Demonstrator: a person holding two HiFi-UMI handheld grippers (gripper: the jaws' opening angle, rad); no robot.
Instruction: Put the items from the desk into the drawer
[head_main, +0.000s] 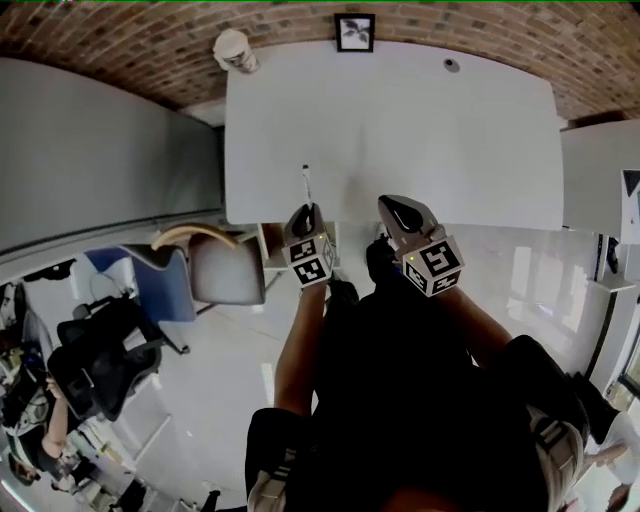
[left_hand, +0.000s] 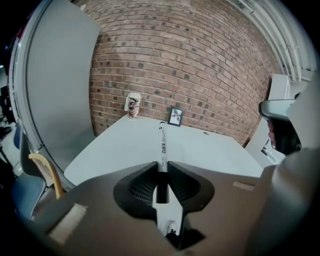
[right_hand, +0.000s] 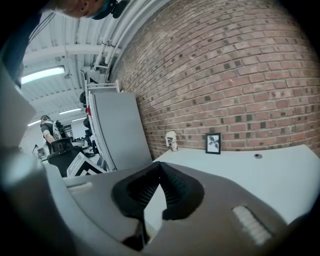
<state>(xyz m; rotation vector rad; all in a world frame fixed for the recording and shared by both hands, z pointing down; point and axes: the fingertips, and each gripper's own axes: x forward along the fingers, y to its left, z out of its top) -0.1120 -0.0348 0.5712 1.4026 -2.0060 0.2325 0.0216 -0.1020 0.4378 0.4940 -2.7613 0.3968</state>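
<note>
My left gripper (head_main: 306, 209) is shut on a white marker pen (head_main: 306, 184) with a black cap end, held over the front edge of the white desk (head_main: 400, 130). In the left gripper view the pen (left_hand: 162, 148) sticks out forward from between the jaws of the left gripper (left_hand: 161, 165), pointing at the back of the desk (left_hand: 120, 145). My right gripper (head_main: 393, 206) hovers beside it at the desk's front edge. Its jaws meet at the tips with nothing between them in the right gripper (right_hand: 159, 165) view.
A paper cup (head_main: 235, 48) stands at the desk's back left corner and a small framed picture (head_main: 354, 32) leans on the brick wall. A grey chair (head_main: 226, 266) and a blue chair (head_main: 150, 280) stand left of me, beside a grey partition (head_main: 100, 150).
</note>
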